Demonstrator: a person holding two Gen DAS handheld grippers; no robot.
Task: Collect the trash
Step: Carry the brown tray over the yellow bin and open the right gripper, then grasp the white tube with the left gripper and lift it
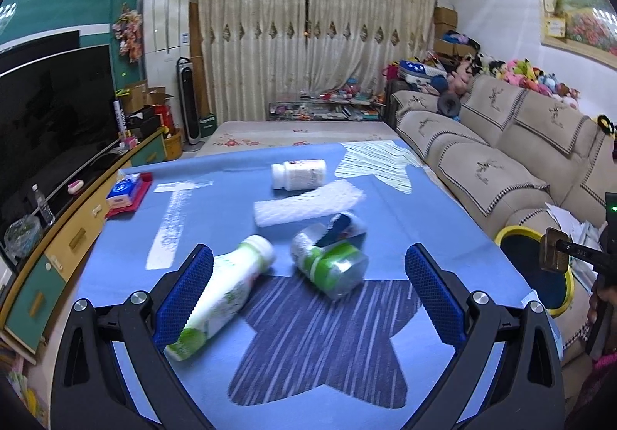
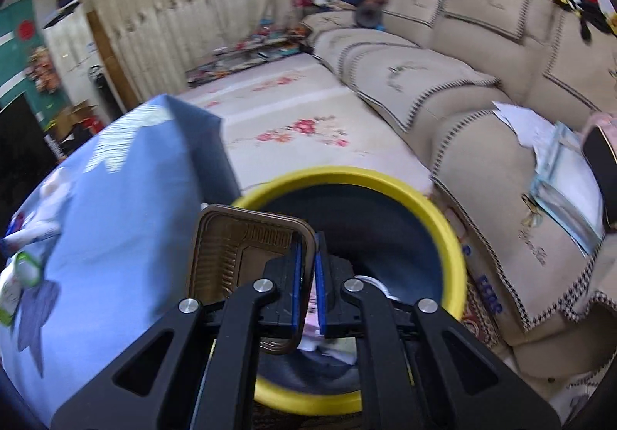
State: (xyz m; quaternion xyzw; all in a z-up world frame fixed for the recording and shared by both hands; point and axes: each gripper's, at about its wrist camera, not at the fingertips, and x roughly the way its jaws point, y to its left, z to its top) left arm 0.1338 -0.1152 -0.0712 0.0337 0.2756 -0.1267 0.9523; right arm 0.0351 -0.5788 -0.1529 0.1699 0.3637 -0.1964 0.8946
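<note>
Jaws of right gripper (image 2: 307, 256) pinch brown tray (image 2: 235, 248), seemingly over yellow-rimmed bin (image 2: 443, 218); left gripper (image 1: 308, 275) wide.

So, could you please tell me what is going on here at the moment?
A person is clearing trash off a table with blue cloth, with tongs in each hand. The right tongs are shut on the rim of a brown plastic tray, held at the edge of a yellow-rimmed bin beside the table. The left tongs are open above the table, where a white-and-green bottle, a crushed bottle, a foam net sleeve and a white pill bottle lie.
</note>
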